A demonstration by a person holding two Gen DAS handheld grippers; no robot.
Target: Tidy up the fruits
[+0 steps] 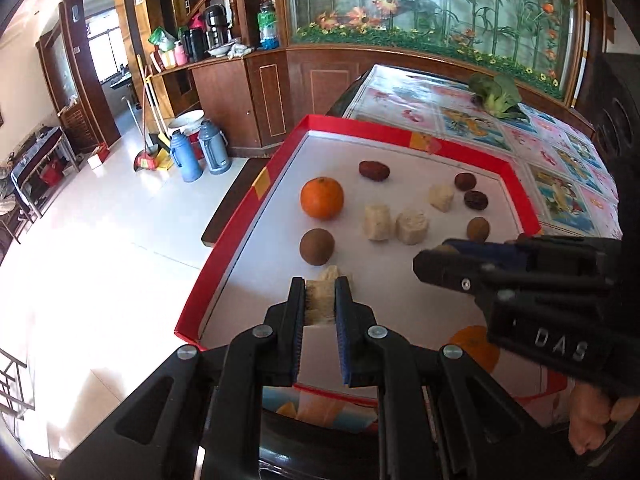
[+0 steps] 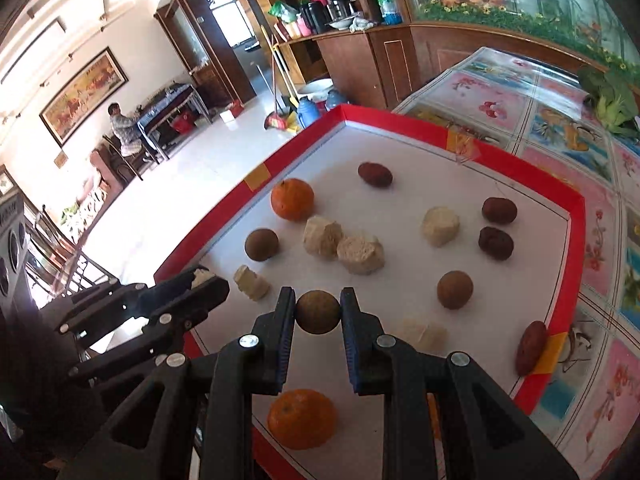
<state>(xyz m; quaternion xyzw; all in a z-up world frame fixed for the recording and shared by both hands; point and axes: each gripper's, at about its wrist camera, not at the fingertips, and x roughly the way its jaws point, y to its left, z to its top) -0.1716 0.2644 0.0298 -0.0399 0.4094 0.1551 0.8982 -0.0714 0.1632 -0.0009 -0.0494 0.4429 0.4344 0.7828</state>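
red cardboard is rimming a shallow white-floored tray [image 2: 578, 216] that is sitting on a surface [image 2: 496, 108] covered in a flowered plastic cloth, with fruit and pale chunks scattered across it. the left hand-held gripper [image 1: 319, 300] is clamping a pale fibrous chunk [image 1: 320, 304] between its blue pads, the piece held above the tray's near left part, close to the red rim. the right hand-held gripper [image 2: 318, 312] is pinching a small round brown fruit [image 2: 318, 312] squarely between its fingertips, over the tray's near middle. both jaws are standing narrow, each closed on its piece.

lying in the tray: an orange [image 2: 292, 199] near the left rim, a brown round fruit [image 2: 261, 244] just in front of it, and two pale chunks [image 2: 344, 246] touching each other beside them. a third pale chunk [image 2: 440, 226] is lying further right, near two dark red dates [image 2: 497, 226] that are almost touching. another date [image 2: 375, 174] is lying apart toward the far side. a second brown round fruit [image 2: 455, 289] is resting right of the right gripper, a small pale piece [image 2: 251, 282] left of it, and a second orange [image 2: 302, 419] beneath its fingers. one more date [image 2: 531, 347] is leaning against the right rim.

leafy greens [image 1: 496, 94] are lying on the cloth beyond the tray.
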